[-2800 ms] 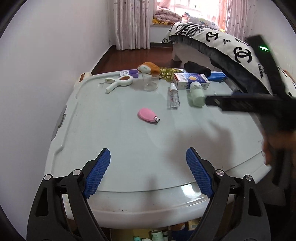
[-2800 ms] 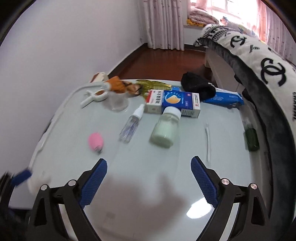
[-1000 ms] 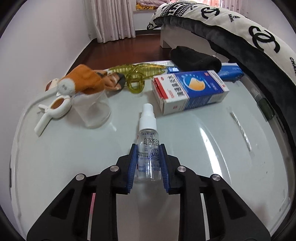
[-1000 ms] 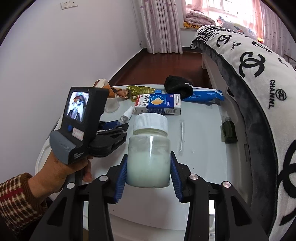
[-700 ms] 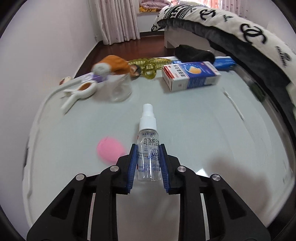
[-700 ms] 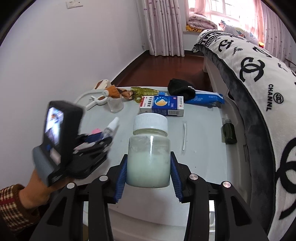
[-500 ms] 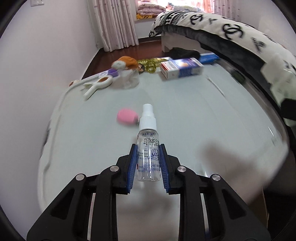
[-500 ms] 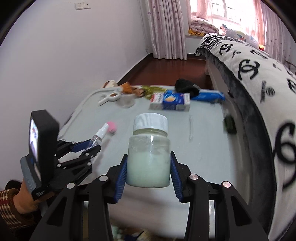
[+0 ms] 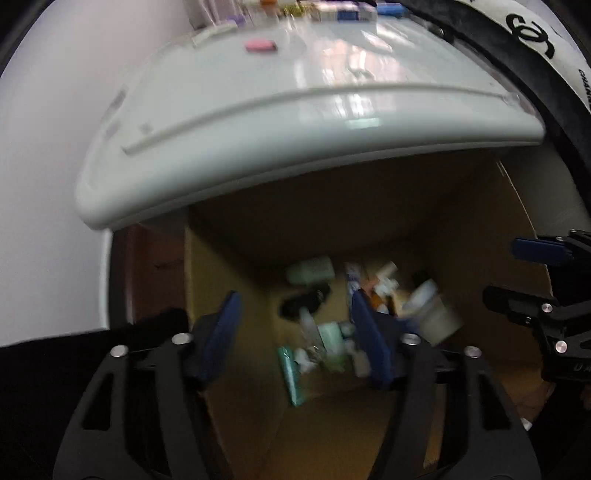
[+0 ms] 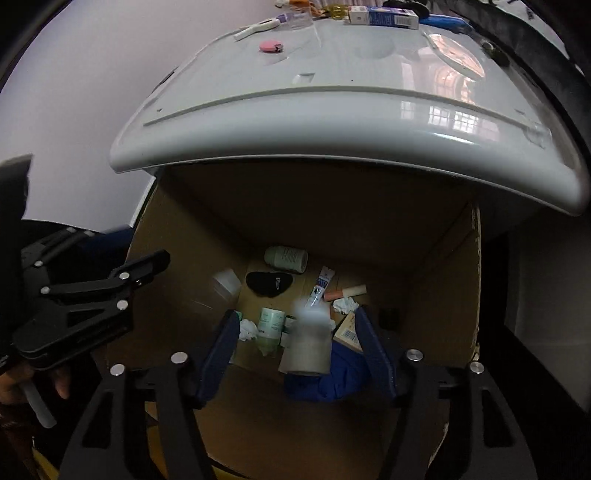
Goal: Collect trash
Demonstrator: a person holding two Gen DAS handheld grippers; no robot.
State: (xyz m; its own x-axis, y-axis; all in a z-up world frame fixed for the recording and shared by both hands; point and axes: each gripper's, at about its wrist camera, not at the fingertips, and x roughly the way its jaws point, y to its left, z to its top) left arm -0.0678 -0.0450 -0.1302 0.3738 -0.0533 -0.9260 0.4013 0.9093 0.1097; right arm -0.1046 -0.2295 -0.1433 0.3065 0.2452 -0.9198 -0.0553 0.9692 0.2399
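Both grippers hang over an open cardboard box (image 10: 443,295) below the table's front edge. My right gripper (image 10: 297,345) has its jaws opening. The white jar (image 10: 310,341) is a blur between them, clear of both pads, above the box floor. The jaws of my left gripper (image 9: 295,336) are also opening. The clear spray bottle (image 9: 308,326) is a faint blur in the gap, free of the pads. In the right wrist view the left gripper (image 10: 110,280) shows at the left with the bottle's blur (image 10: 225,284) beside it. The box (image 9: 229,280) holds several bottles, tubes and tissue.
The white table top (image 10: 332,122) juts out over the far half of the box. On it lie a pink item (image 10: 270,46), a blue and white carton (image 10: 384,16) and other small things at the far edge. A dark bed edge (image 9: 517,55) runs along the right.
Both grippers came back from above the table to over the cardboard box and tilted down. Both went from shut on their items to open; the spray bottle and the jar have left the pads.
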